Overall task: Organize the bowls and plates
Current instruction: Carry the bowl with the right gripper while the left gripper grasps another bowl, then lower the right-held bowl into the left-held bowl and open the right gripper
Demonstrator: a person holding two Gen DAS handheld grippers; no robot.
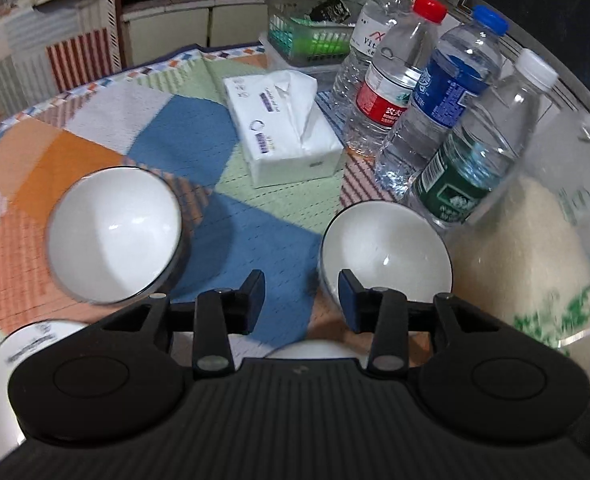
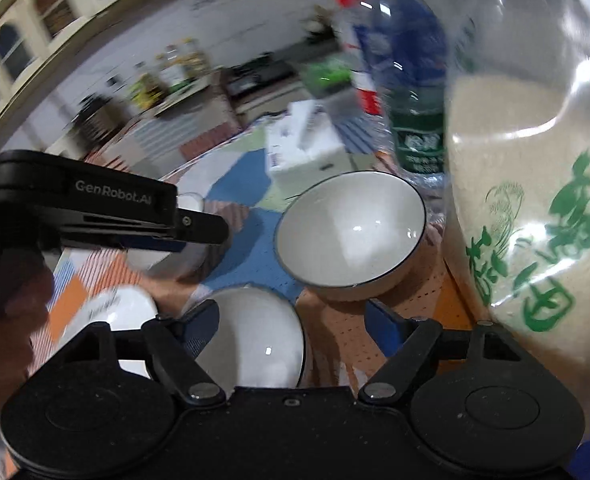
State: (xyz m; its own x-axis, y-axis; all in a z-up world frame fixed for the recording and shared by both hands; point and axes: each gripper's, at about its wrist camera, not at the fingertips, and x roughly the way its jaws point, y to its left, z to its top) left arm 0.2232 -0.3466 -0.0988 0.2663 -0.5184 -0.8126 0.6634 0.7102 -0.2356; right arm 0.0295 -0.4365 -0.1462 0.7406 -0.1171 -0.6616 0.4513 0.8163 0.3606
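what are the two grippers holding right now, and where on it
Nothing. The left gripper and right gripper are both open, with no bowl rim between their fingers.

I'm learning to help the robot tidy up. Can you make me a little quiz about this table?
1. True or false: the left gripper is holding a bowl.
2. What colour is the cap of the red-labelled bottle?
3. Which stands right behind the bowl by the bottles? A) tissue pack B) green-labelled bottle C) green basket

Key:
1. False; both the left gripper and the right gripper are open and empty.
2. Red.
3. B.
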